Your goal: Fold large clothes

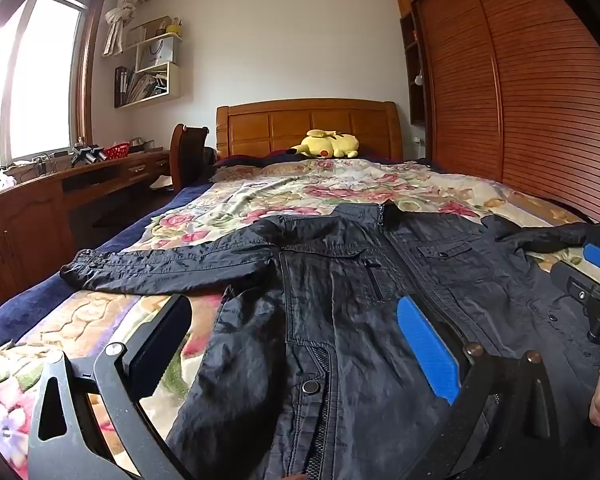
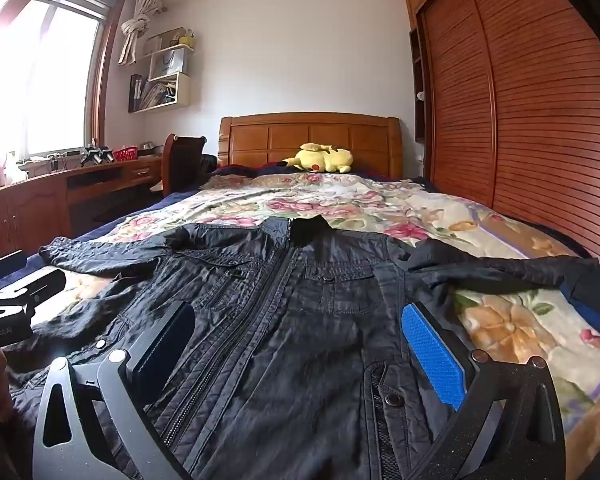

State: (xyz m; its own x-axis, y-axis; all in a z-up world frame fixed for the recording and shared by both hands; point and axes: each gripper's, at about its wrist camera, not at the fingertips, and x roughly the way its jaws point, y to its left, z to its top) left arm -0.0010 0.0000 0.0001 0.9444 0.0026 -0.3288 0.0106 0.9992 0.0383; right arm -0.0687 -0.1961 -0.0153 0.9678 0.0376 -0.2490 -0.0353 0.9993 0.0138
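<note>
A dark navy jacket (image 1: 340, 280) lies flat and zipped on the floral bedspread (image 1: 300, 188), collar toward the headboard, both sleeves spread out sideways. It also shows in the right wrist view (image 2: 300, 300). My left gripper (image 1: 296, 320) is open, hovering low over the jacket's left front panel near the hem, holding nothing. My right gripper (image 2: 300, 328) is open over the jacket's right front panel near the hem, empty. The right gripper also shows at the right edge of the left wrist view (image 1: 596, 276). The left gripper's body shows at the left edge of the right wrist view (image 2: 8, 308).
A yellow plush toy (image 1: 326, 144) lies by the wooden headboard (image 1: 308, 124). A wooden desk (image 1: 80, 184) and chair (image 1: 186, 152) stand left of the bed. A slatted wardrobe (image 1: 540, 100) runs along the right side.
</note>
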